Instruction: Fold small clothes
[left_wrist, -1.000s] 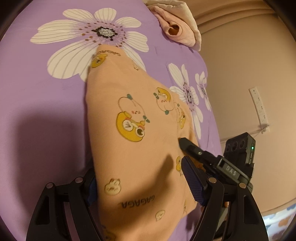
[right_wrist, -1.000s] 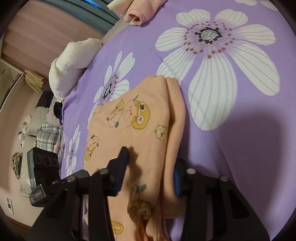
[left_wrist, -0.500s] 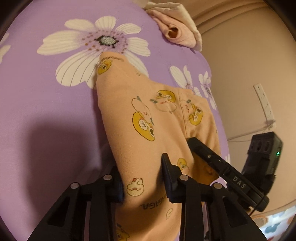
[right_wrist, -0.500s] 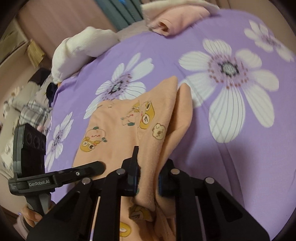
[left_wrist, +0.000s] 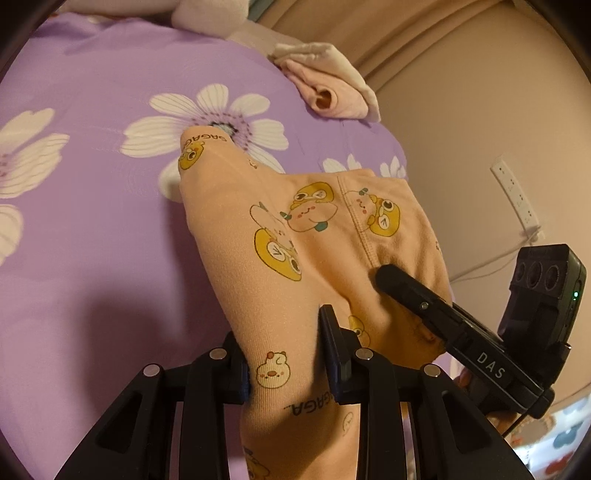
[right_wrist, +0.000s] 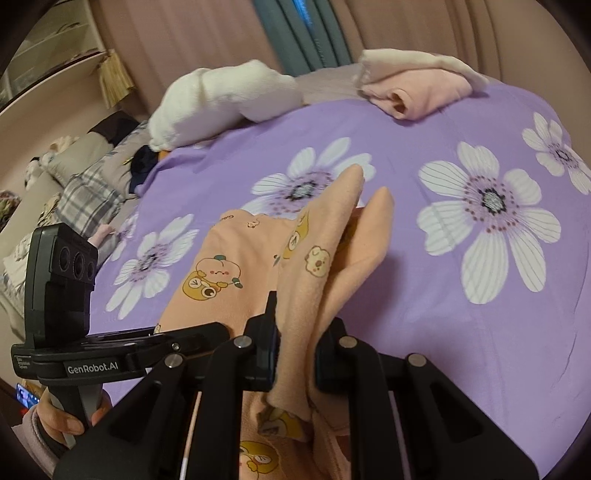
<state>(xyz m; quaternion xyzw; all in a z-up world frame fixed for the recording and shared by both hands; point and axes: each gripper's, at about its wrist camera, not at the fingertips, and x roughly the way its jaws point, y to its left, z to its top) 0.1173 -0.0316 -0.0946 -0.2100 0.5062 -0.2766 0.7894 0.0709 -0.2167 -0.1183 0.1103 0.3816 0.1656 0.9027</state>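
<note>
A small peach garment (left_wrist: 280, 236) printed with yellow cartoon animals lies partly raised off a purple bedsheet (left_wrist: 92, 229) with white flowers. The left tool (left_wrist: 284, 354) has just closed and grips the near edge of the cloth. The right tool (right_wrist: 295, 350), angled downward, has also just closed, pinching a bunched fold at the garment's right side.
</note>
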